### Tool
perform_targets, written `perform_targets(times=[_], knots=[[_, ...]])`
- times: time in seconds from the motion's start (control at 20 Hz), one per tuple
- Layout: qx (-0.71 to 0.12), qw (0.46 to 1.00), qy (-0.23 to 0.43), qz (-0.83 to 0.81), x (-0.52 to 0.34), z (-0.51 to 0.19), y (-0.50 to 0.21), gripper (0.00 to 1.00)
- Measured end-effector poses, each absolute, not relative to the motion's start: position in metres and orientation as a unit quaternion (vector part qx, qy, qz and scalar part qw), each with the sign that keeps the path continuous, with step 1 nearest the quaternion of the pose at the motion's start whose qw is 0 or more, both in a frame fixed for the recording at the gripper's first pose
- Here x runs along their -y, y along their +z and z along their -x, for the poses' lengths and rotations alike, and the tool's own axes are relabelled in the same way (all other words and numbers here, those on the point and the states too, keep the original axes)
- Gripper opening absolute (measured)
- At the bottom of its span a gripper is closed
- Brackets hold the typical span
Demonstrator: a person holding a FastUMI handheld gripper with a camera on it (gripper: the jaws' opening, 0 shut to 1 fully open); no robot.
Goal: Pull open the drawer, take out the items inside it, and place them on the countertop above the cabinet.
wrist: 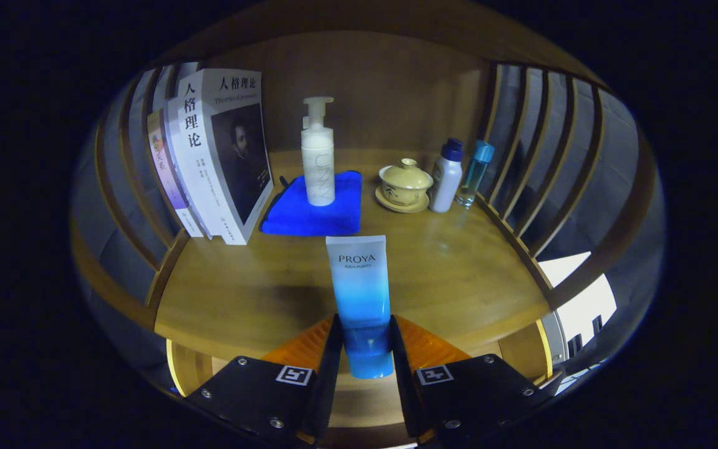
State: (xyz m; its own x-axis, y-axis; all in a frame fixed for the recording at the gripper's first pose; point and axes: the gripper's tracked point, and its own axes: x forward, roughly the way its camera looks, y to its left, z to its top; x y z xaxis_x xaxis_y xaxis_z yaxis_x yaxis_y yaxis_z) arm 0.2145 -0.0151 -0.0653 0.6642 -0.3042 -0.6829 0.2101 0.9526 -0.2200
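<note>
— What was the gripper [364, 327] doing at that moment?

— Its two fingers [333, 349] were clamped on a blue and white tube [360, 293], one pressing on each side of its lower part. The tube stood upright between them, cap end down, above the front edge of the wooden countertop [459, 274].

— Was the tube resting on the wood?

— I could not tell; the cap end hung just past the front edge, with the fingers hiding what lay beneath.

— What else stood on the countertop?

— Toward the back edge, a white pump bottle [318, 156] stood upright on a folded blue cloth [315, 209]. Along the left edge, several books [219, 156] stood leaning against the slatted side. Near the back right corner sat a lidded yellow cup [405, 182] on its saucer, and just beside it a white bottle with a dark blue cap [446, 176], then a clear bottle with a light blue cap [475, 173] against the right slats.

— And the tube relative to those?

— Well apart, in front of the cloth.
</note>
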Motion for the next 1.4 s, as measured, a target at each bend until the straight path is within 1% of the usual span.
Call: perform_targets(times=[0.2,0.4,0.6,0.75,0.8,0.85,1.1,1.4], knots=[[-0.396,0.907,-0.129,0.055,0.017,-0.239,-0.082,0.46],[-0.405,0.905,-0.115,0.061,0.014,-0.244,-0.093,0.47],[-0.395,0.913,-0.089,0.050,0.005,-0.249,-0.093,0.52],[-0.362,0.929,-0.066,0.036,-0.007,-0.245,-0.072,0.88],[-0.348,0.935,-0.060,0.033,-0.008,-0.241,-0.067,0.93],[-0.335,0.940,-0.056,0.031,-0.009,-0.233,-0.060,0.95],[-0.249,0.967,-0.044,0.034,-0.007,-0.186,-0.025,0.95],[-0.106,0.994,-0.005,-0.006,-0.035,-0.136,0.031,0.94]])
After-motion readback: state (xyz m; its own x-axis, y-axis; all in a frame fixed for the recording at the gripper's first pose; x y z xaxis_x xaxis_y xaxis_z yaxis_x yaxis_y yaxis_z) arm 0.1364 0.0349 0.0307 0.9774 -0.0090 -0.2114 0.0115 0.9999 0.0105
